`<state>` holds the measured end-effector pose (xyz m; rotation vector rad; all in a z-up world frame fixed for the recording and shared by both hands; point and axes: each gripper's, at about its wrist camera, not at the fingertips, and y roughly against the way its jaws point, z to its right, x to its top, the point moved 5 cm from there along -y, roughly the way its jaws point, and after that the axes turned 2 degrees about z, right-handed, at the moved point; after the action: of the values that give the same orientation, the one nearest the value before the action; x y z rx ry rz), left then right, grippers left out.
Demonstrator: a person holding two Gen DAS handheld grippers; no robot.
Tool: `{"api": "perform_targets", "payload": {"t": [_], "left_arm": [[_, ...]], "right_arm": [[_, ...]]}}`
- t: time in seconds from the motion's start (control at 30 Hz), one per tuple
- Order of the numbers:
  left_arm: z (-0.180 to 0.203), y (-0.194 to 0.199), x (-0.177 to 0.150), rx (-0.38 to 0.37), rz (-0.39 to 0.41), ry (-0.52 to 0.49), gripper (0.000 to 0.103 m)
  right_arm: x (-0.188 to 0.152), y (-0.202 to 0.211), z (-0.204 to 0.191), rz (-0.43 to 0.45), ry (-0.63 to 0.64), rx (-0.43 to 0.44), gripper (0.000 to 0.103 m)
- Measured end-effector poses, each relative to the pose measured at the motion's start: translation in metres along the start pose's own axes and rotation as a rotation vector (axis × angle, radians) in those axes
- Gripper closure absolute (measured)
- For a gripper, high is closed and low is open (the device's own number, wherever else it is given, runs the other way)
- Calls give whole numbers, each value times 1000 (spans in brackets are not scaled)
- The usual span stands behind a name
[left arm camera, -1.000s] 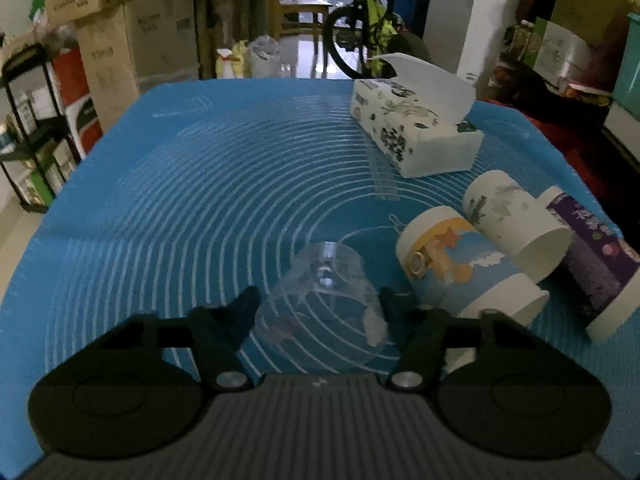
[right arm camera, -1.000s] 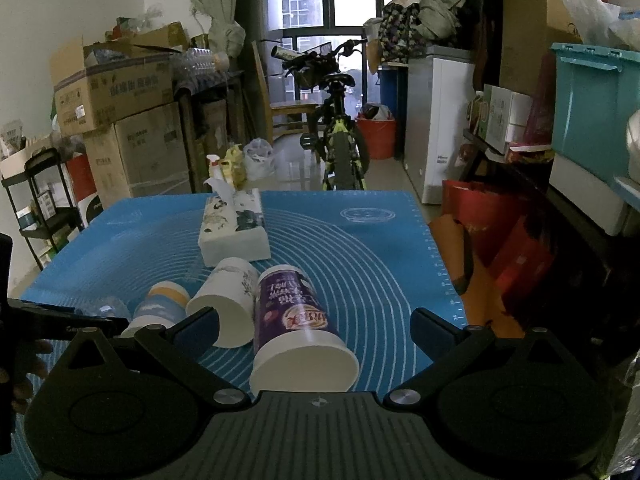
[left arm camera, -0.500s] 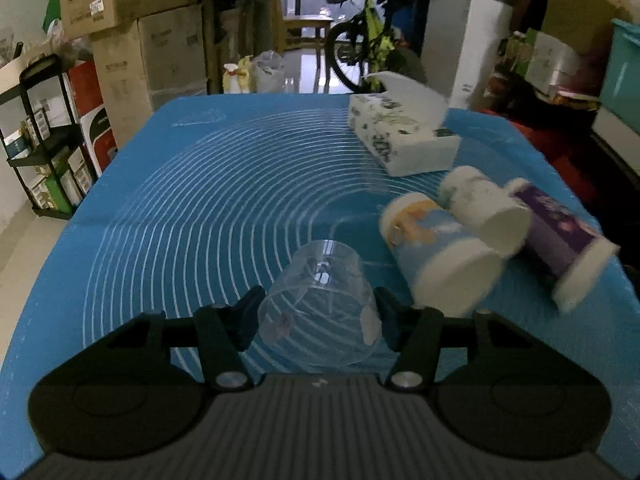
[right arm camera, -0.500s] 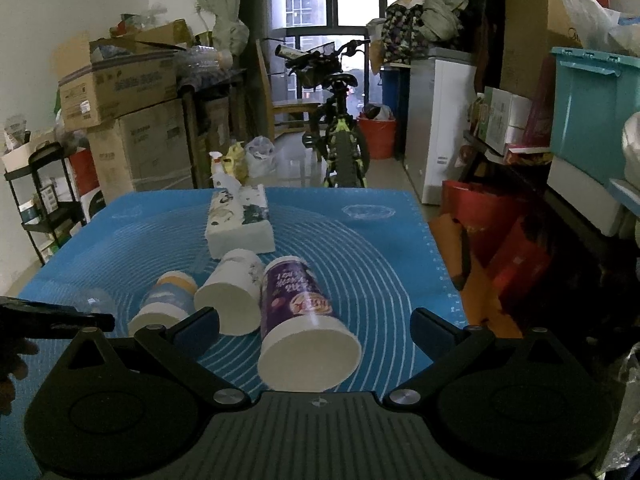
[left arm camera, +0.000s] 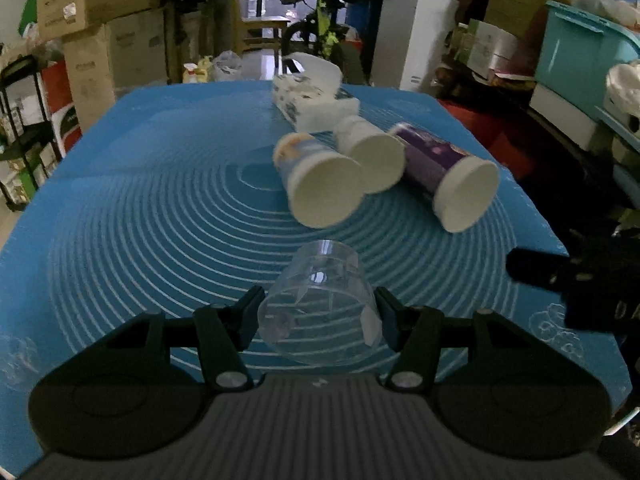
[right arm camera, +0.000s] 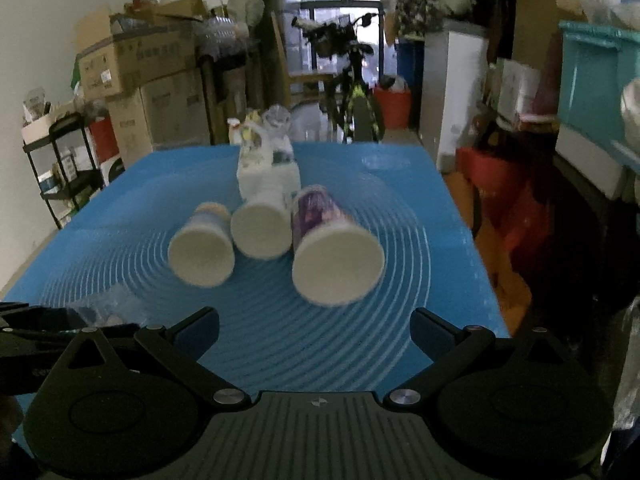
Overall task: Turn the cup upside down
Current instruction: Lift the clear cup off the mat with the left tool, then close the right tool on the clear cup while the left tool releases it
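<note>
My left gripper [left arm camera: 318, 306] is shut on a clear plastic cup [left arm camera: 320, 296], gripping it by the rim end; the cup lies tilted with its base pointing away, held above the blue mat [left arm camera: 140, 200]. In the right wrist view the clear cup [right arm camera: 108, 312] shows faintly at the lower left, beside the left gripper's black body. My right gripper [right arm camera: 314, 326] is open and empty over the mat's near edge; it also shows at the right in the left wrist view [left arm camera: 560, 276].
Three paper cups lie on their sides in mid-mat, mouths toward me: a blue one [left arm camera: 316, 180], a white one [left arm camera: 372, 156] and a purple one [left arm camera: 448, 172]. A tissue box [left arm camera: 312, 100] lies behind them. Boxes, shelves and a bicycle surround the table.
The left gripper has lifted the clear cup off the mat and pulled back and to the right. The right gripper has swung left, facing the paper cups more squarely.
</note>
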<state>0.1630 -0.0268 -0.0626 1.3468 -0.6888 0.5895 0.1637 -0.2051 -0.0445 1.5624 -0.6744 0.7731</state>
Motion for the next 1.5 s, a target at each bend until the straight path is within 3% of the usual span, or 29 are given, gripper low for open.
{"api": "perform_targets", "payload": {"t": [0.5,0.67,0.9,1.13,1.5], "left_arm": [[6,-15,-17,7,-27,25,38],[9,-15,-17,11,-20,-7,25],[10,-12,-18,8,-21,-7,24],[6,7,-13,-39,8,32,23],[-37,44,-2,4,86,80,11]], "right_arm": [[-17,-8,5,-66,-34,0,2],[-15,-9,2,-70,-25,2,2],[-14,-8,-1,-69,-21,4,3],[-10,-5,-2,-67,-28,0,3],[9,-2,-24,-122,-68,98,2]]}}
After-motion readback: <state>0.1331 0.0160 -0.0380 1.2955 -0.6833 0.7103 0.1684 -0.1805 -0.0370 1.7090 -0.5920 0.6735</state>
